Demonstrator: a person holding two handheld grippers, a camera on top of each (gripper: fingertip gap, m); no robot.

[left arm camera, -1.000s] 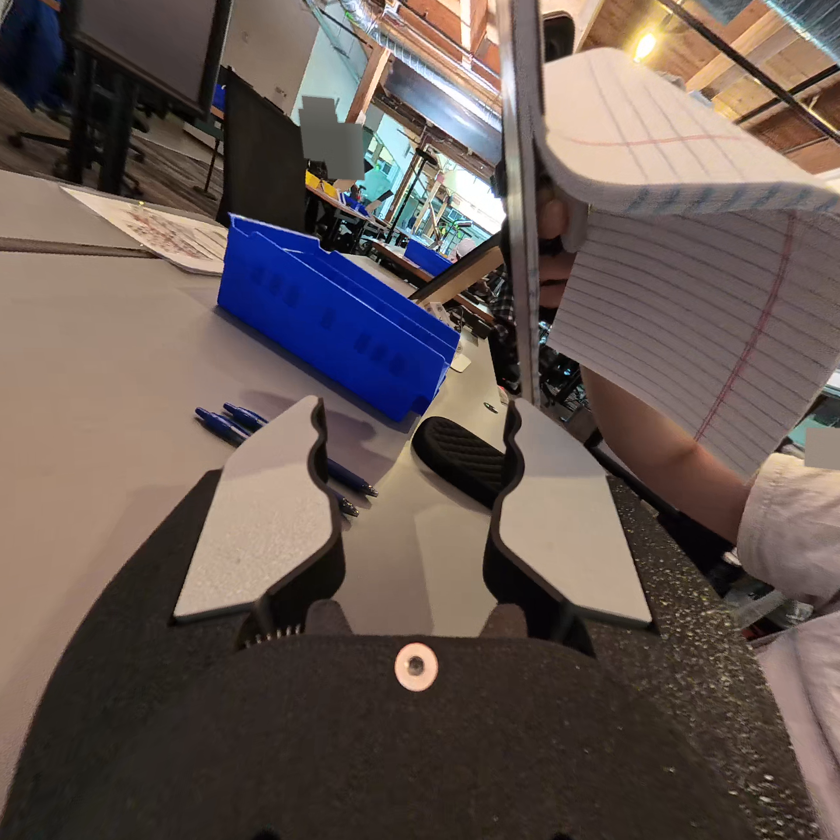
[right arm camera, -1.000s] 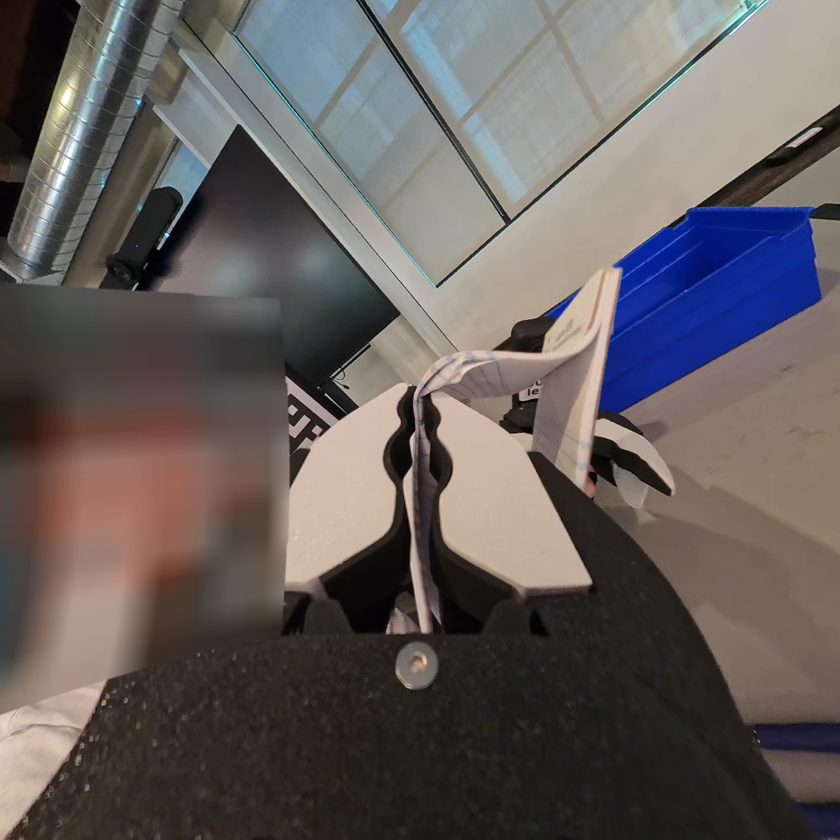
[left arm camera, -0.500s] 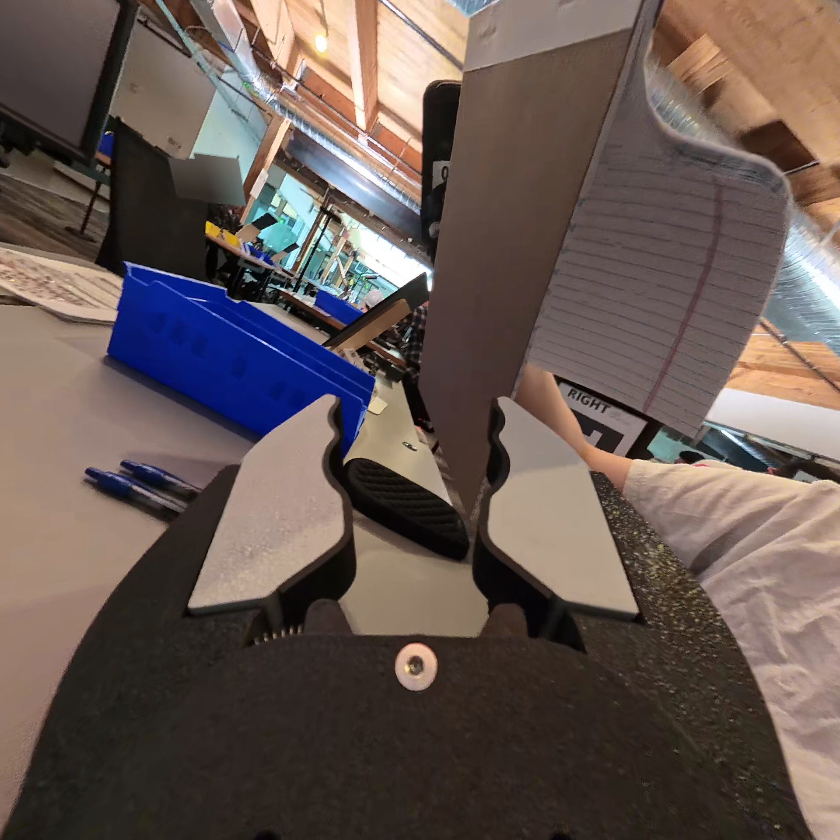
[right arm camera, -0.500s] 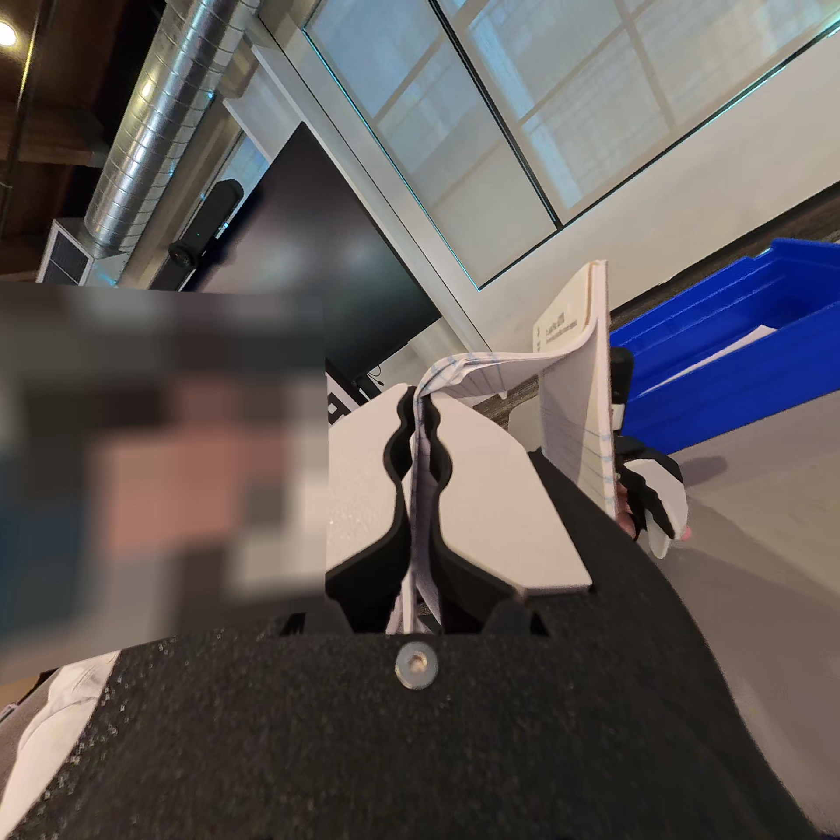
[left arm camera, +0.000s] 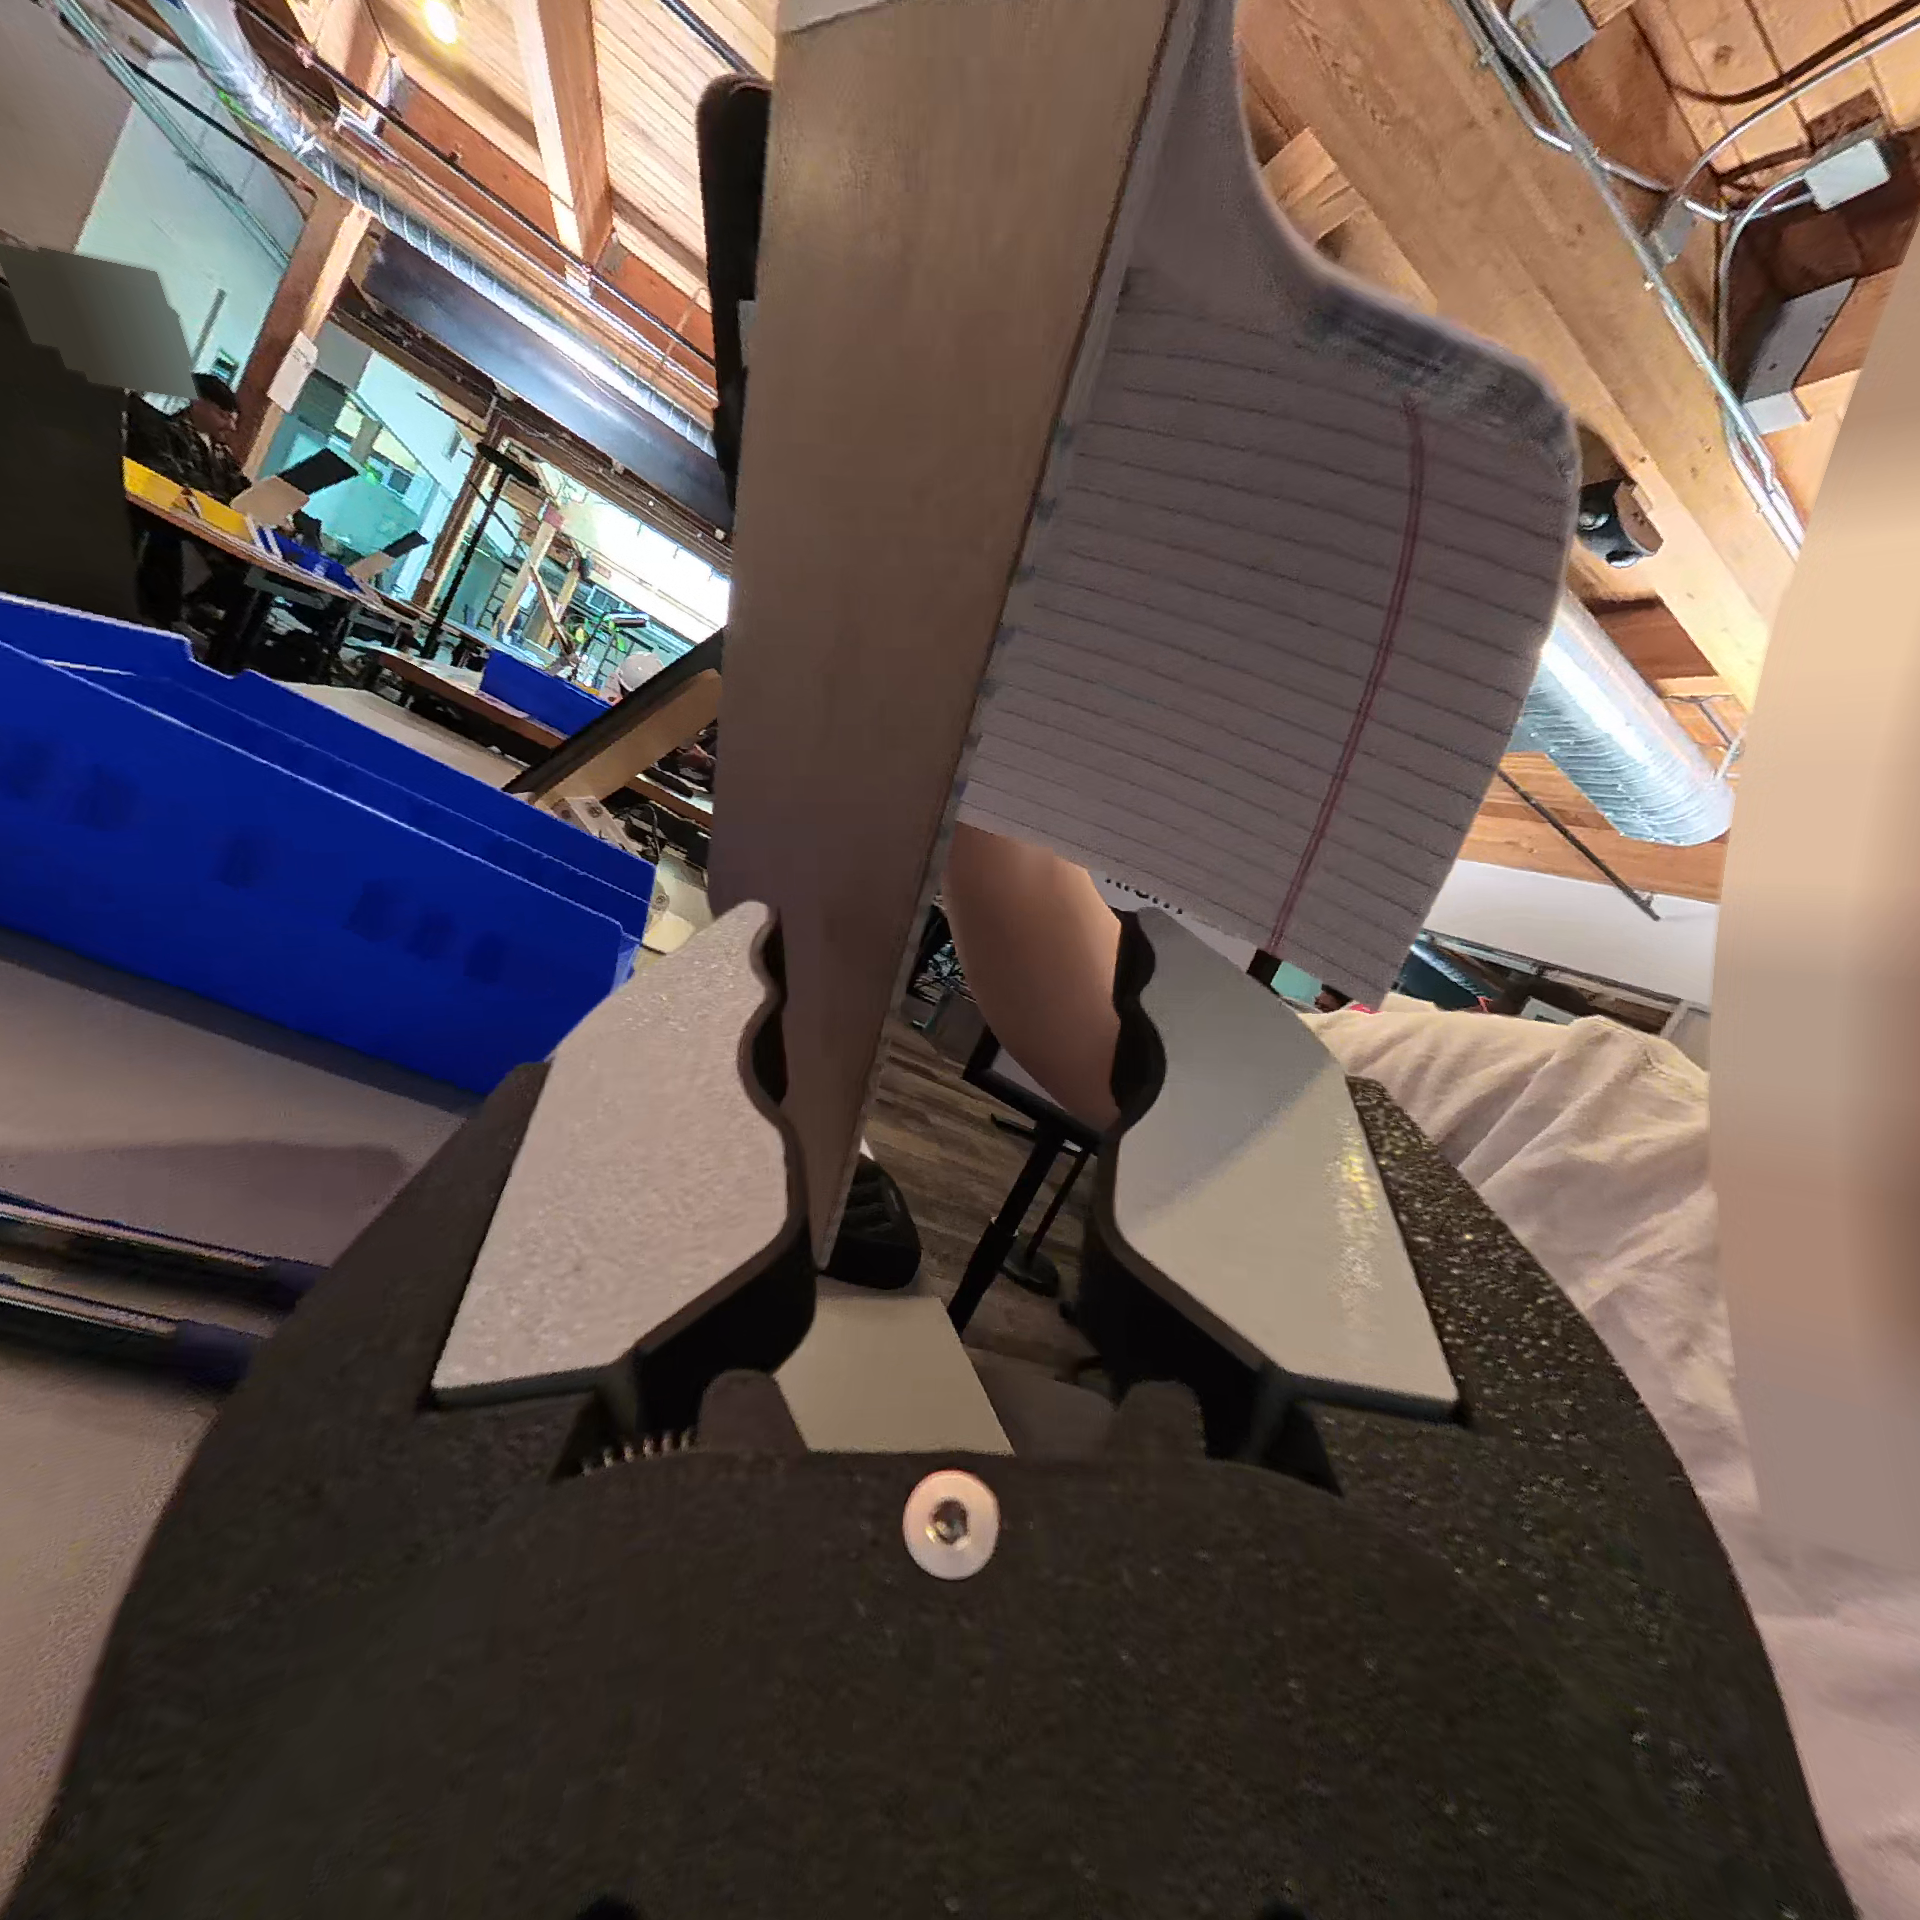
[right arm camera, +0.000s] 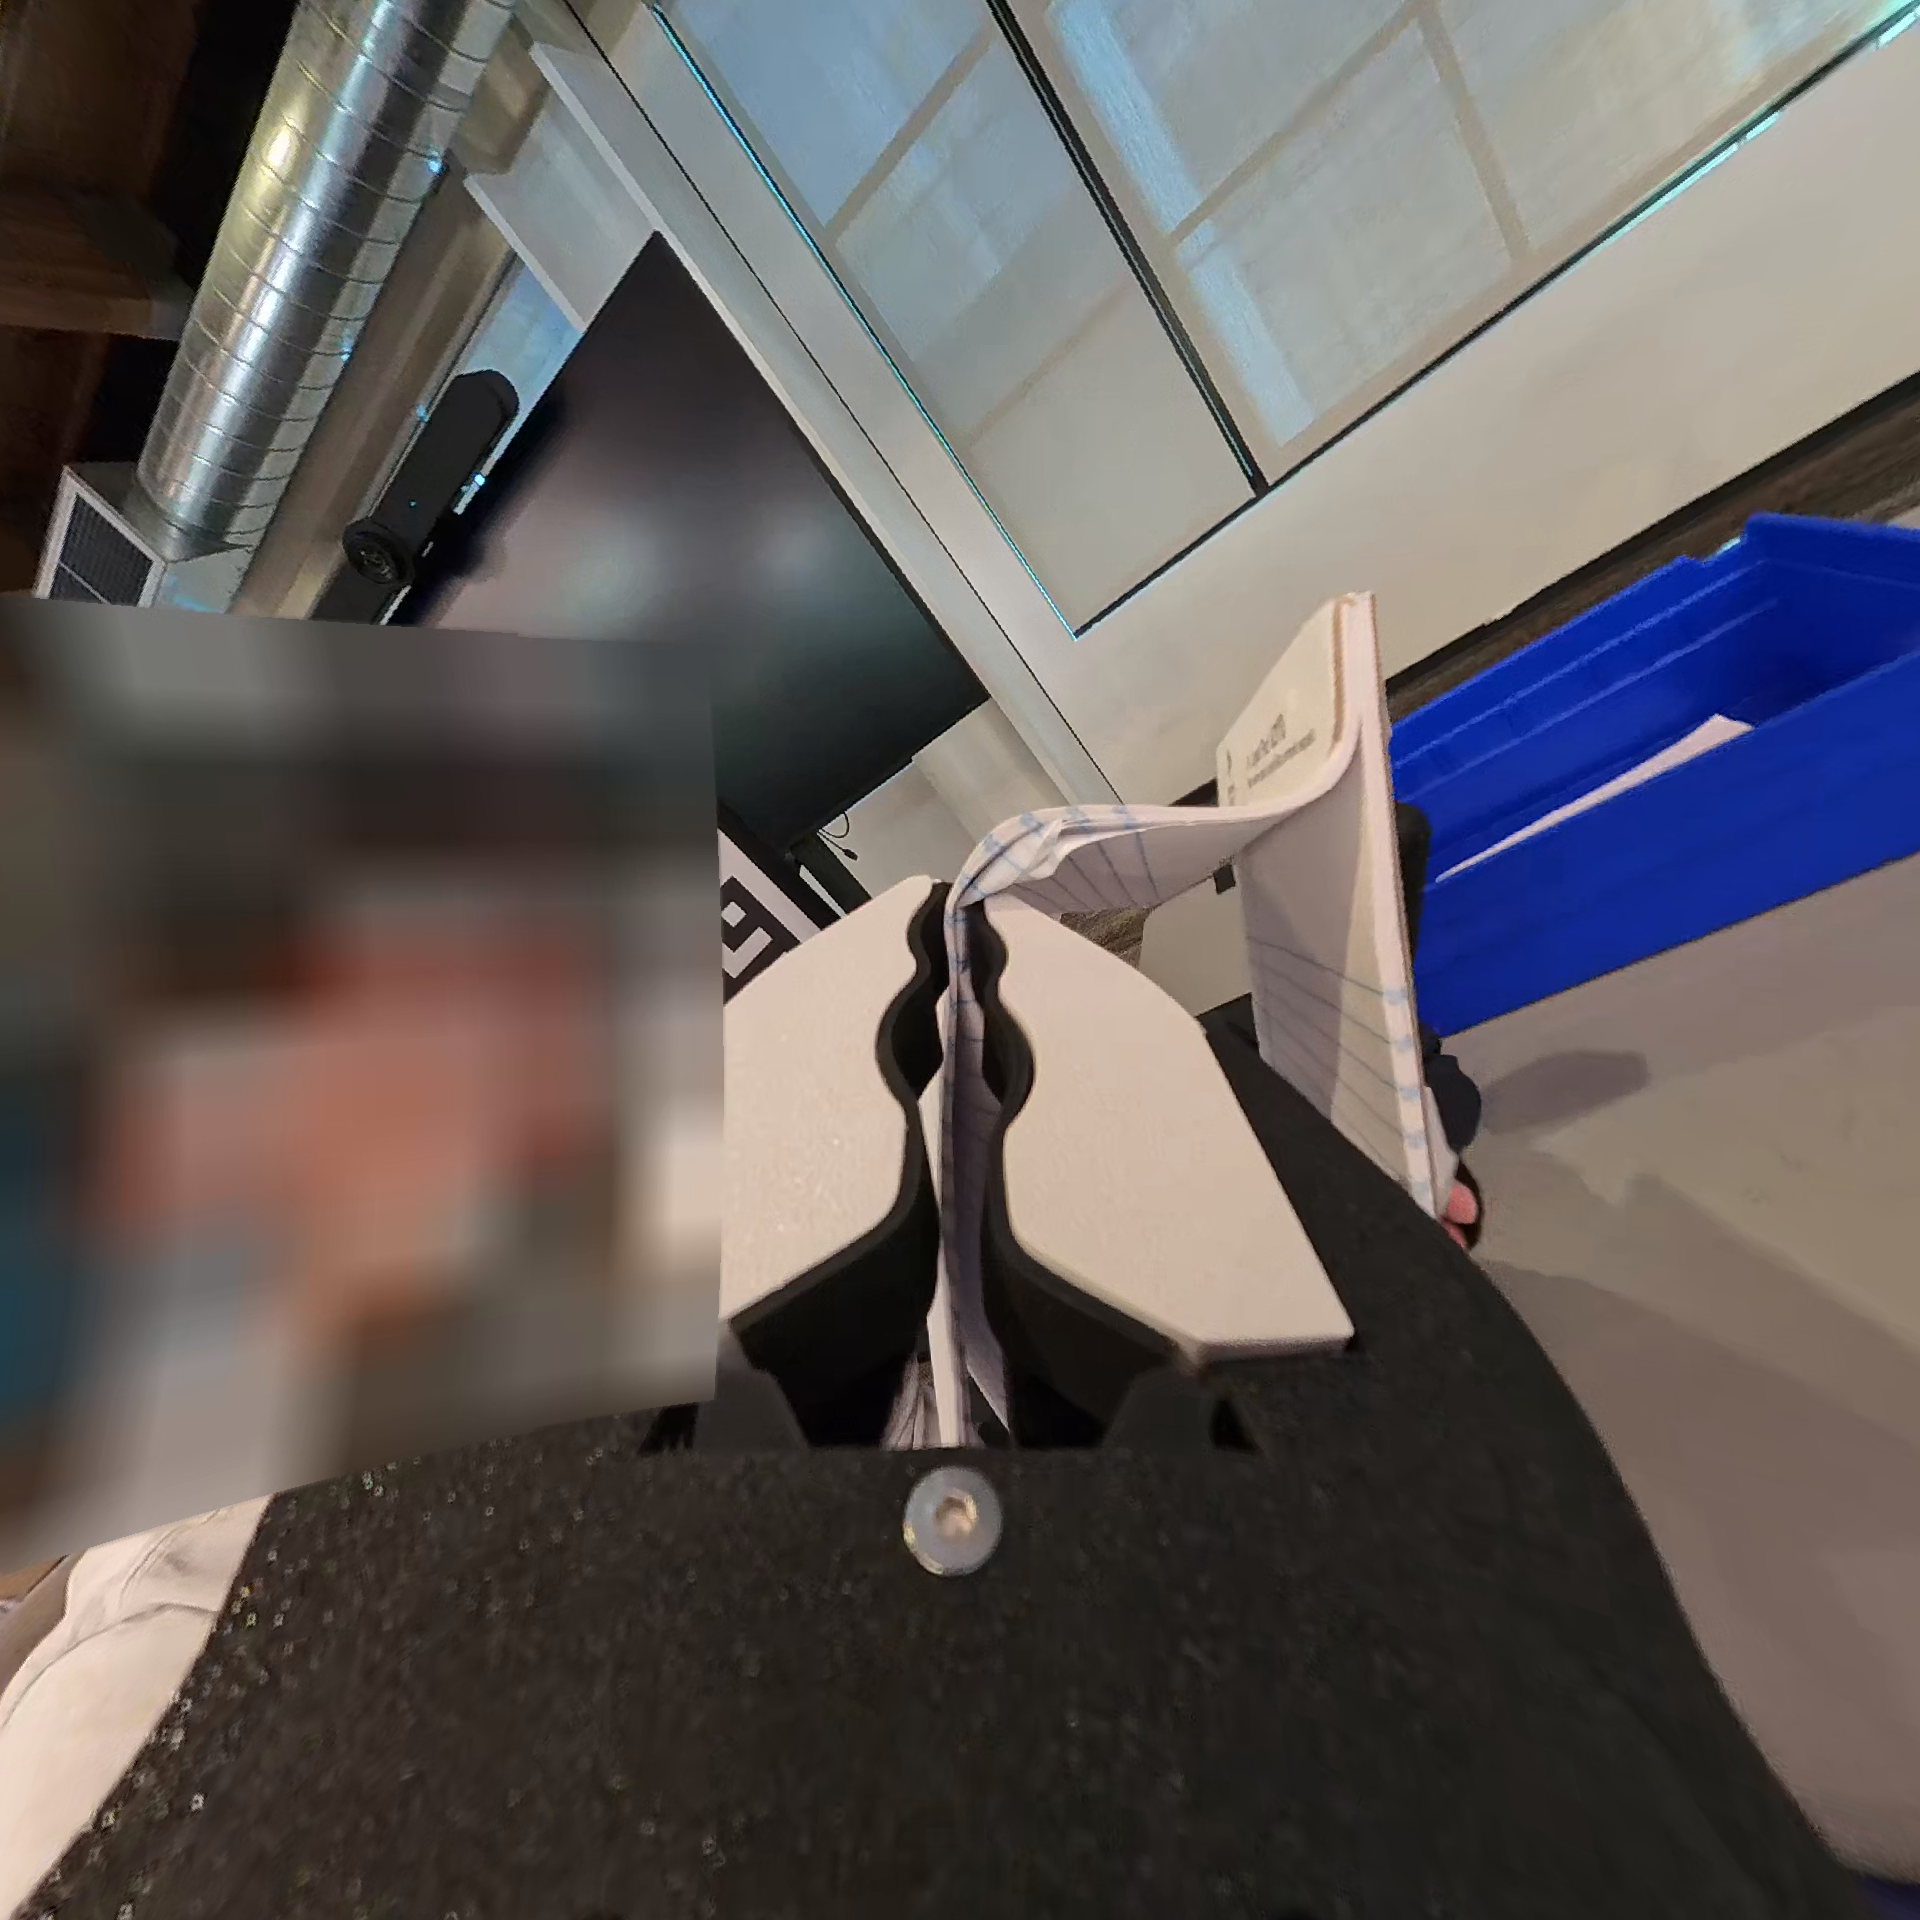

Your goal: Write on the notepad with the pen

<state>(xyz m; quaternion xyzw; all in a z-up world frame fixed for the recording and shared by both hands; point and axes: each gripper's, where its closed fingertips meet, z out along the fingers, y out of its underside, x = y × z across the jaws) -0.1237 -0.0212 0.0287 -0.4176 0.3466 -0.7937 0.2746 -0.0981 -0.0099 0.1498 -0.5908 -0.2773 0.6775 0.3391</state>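
Item: lined notepad (left arm camera: 1226,623), held upright in the air above the worktop (left arm camera: 156,1101). Its brown cardboard backing (left arm camera: 894,520) faces the left wrist view at 12 o'clock; the ruled sheets curl away toward 2 o'clock.

Left gripper (left arm camera: 945,1039): jaws spread. The backing's lower edge stands in the gap, against the left finger; nothing is pinched.

Right gripper (right arm camera: 971,997): pressed together on a folded-over top sheet (right arm camera: 1101,862) of the notepad, which arches from its tips up to the pad's bound edge at 1 o'clock.

Pens (left arm camera: 135,1299): blue ballpoints lying on the worktop at 9 o'clock in the left wrist view, blurred, untouched.

Other: blue plastic bin (left arm camera: 312,831) at 10 o'clock, holding a white sheet in the right wrist view.

Progress, as judged: early. A page is being turned back; the notepad is not yet laid flat, no pen is picked up, and no writing is under way.
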